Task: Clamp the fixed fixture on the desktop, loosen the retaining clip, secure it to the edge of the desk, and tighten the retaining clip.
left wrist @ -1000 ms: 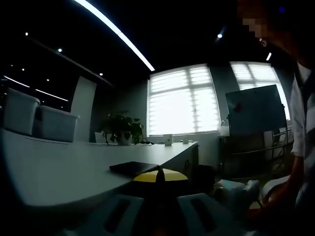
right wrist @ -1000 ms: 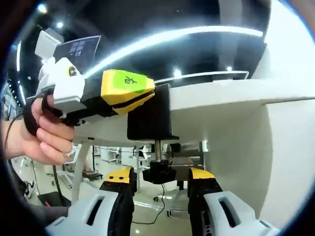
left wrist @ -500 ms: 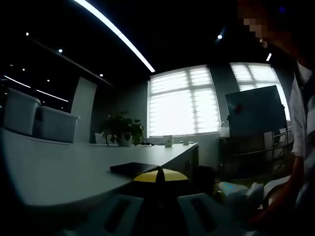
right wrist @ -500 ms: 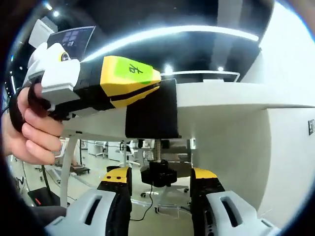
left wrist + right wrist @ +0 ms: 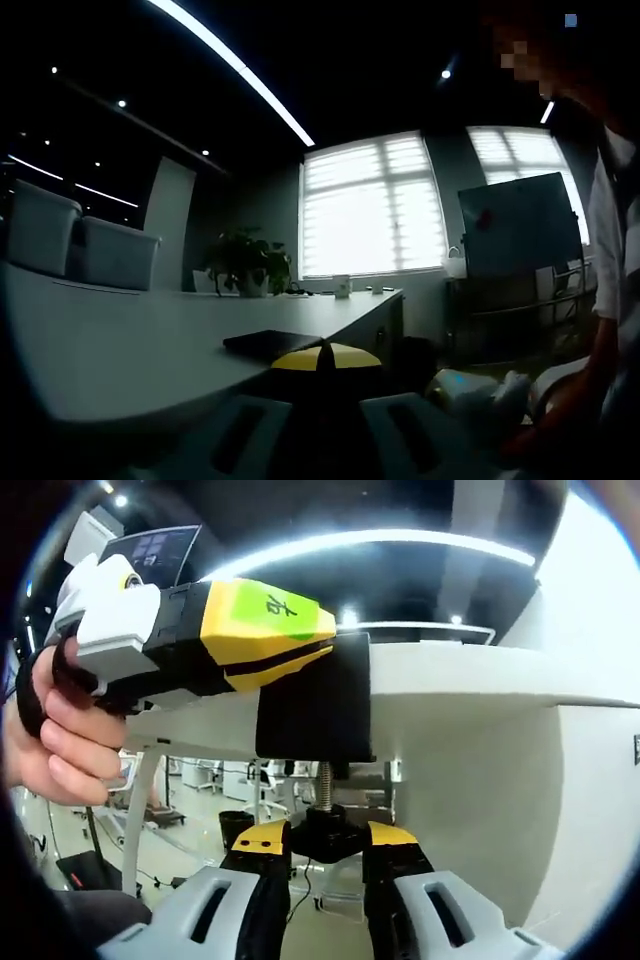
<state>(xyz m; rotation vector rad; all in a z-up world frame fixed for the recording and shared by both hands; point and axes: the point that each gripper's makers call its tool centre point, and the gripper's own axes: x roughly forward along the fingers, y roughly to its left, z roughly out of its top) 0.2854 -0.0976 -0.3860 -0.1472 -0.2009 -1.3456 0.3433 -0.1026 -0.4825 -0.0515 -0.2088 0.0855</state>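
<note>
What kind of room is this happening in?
Most likely an office or meeting room: a long white desk with pale chairs behind it, a potted plant by the big blinded windows, and a whiteboard on a stand.

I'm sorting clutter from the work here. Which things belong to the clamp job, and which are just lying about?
In the job:
black clamp on the desk edge
its screw knob, between the right gripper fingers
left gripper, holding the clamp from above

Lying about:
dark flat item on the desktop
potted plant
cup
whiteboard
</note>
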